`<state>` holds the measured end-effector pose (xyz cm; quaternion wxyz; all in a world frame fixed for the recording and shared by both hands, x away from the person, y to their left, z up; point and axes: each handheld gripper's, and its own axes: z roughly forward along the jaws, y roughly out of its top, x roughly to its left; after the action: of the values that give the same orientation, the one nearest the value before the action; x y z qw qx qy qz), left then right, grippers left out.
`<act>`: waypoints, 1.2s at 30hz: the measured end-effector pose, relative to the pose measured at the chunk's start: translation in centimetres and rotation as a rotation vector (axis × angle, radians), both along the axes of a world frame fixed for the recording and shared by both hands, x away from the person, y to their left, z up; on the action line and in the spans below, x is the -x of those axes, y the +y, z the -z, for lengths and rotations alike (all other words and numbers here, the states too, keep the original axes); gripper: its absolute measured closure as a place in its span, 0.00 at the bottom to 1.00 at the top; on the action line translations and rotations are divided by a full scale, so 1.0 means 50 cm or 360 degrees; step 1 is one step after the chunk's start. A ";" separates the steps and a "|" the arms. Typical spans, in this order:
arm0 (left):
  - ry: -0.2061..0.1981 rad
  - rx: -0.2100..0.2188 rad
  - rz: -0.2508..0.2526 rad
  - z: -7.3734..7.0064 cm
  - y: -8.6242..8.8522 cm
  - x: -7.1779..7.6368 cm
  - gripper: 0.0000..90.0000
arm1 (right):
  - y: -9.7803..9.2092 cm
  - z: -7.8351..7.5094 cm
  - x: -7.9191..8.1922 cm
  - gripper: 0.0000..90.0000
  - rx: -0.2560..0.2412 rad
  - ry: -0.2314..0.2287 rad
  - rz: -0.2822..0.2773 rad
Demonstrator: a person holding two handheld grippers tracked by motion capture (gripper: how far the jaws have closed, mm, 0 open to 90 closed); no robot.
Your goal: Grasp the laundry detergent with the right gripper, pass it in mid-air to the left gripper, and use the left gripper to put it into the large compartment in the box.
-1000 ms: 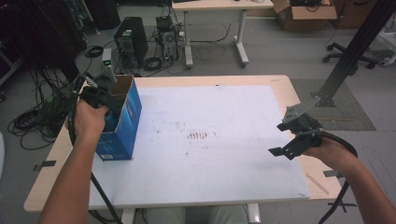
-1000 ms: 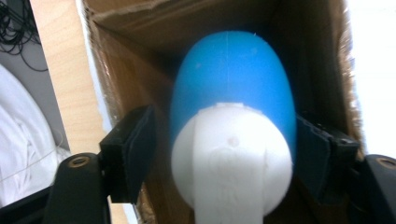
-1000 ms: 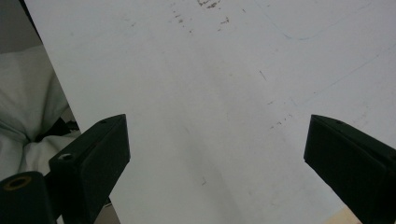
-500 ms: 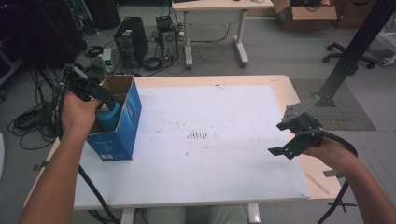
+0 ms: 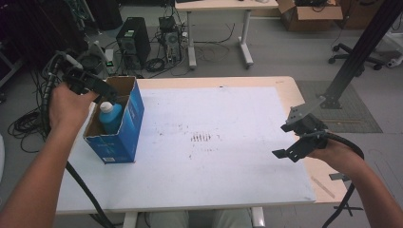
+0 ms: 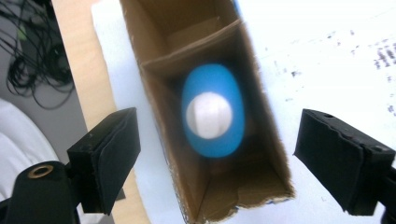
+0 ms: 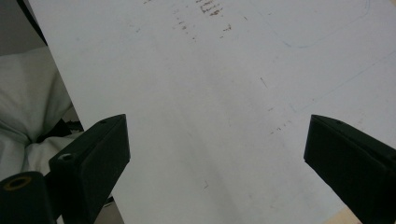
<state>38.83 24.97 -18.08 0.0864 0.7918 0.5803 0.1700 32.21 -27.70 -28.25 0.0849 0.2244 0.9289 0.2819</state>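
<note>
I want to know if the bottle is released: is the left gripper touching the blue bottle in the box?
Apart. In the left gripper view, the left gripper has its fingers spread wide on either side of the blue bottle, well above it.

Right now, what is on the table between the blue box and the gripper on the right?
Nothing stands there. In the high view, bare white table with dark smudges separates the blue box from the right gripper.

A blue body and a white cap are shown on the bottle (image 6: 212, 116). The box (image 5: 124, 124) is printed blue outside and left plain brown cardboard inside. Black is used for the jaws of the left gripper (image 6: 217, 154) and the right gripper (image 7: 219, 163). The white sheet (image 5: 228, 166) is marked with small dark speckles at its centre, and is bordered by the light wooden table (image 5: 290, 90).
</note>
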 end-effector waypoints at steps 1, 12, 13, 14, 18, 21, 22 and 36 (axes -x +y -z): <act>-0.0013 0.0010 0.0009 -0.006 -0.004 0.003 0.16 | 0.001 -0.001 0.001 0.07 -0.0002 0.0000 0.0002; -0.0043 0.0051 0.0163 -0.054 -0.051 0.026 0.11 | -0.002 -0.007 0.007 0.07 0.0000 -0.0008 0.0010; -0.0047 0.0046 0.0182 -0.057 -0.057 0.029 0.11 | -0.002 -0.007 0.008 0.07 0.0000 -0.0007 0.0011; -0.0049 0.0047 0.0199 -0.060 -0.064 0.031 0.11 | -0.002 -0.008 0.008 0.07 0.0000 -0.0007 0.0011; -0.0056 0.0048 0.0273 -0.070 -0.090 0.039 0.10 | -0.002 -0.008 0.009 0.07 0.0003 -0.0005 0.0013; -0.0057 0.0050 0.0328 -0.077 -0.111 0.044 0.10 | -0.002 -0.009 0.010 0.07 0.0003 -0.0006 0.0011; -0.0058 0.0051 0.0349 -0.079 -0.118 0.046 0.10 | -0.002 -0.009 0.010 0.07 0.0003 -0.0006 0.0012; -0.0043 0.0063 0.0578 -0.084 -0.201 0.054 0.09 | -0.005 -0.012 0.014 0.07 0.0013 -0.0003 0.0025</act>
<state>36.14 14.91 -13.90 0.1391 0.8793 0.4297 0.1509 31.49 -27.95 -27.63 0.0891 0.2312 0.9282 0.2777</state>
